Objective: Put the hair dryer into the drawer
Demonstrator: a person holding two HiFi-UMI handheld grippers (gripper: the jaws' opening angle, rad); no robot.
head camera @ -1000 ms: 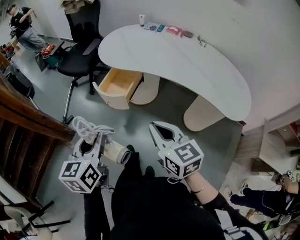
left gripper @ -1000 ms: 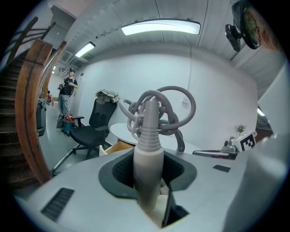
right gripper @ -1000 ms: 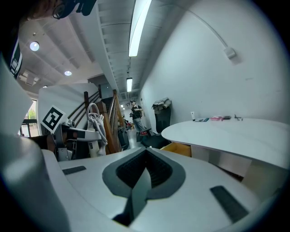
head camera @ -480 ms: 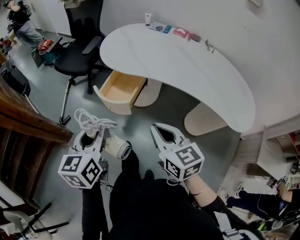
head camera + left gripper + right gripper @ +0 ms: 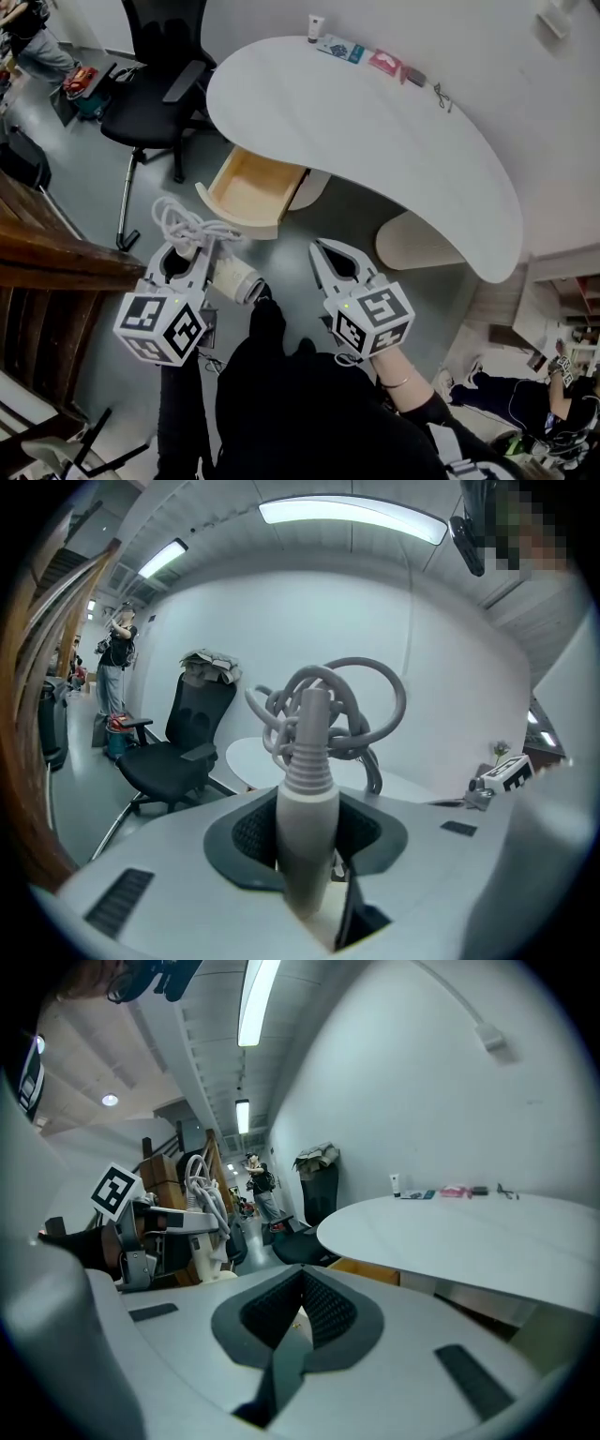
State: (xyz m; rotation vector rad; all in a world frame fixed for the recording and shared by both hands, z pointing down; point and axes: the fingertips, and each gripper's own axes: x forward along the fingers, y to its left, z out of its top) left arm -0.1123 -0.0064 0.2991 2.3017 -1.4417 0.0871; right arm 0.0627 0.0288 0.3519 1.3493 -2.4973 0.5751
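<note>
We grip the hair dryer (image 5: 234, 281) by its handle in our left gripper (image 5: 195, 255), its cord (image 5: 187, 225) bundled past the jaw tips, on our side of the open drawer (image 5: 246, 187) and apart from it. Our right gripper (image 5: 330, 251), also short of the drawer, is clenched on nothing.

Drawer (image 5: 246, 187) — rear seemingly hidden under desk (image 5: 366, 112).

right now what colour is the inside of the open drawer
Light natural wood. The drawer shows best in the head view.
</note>
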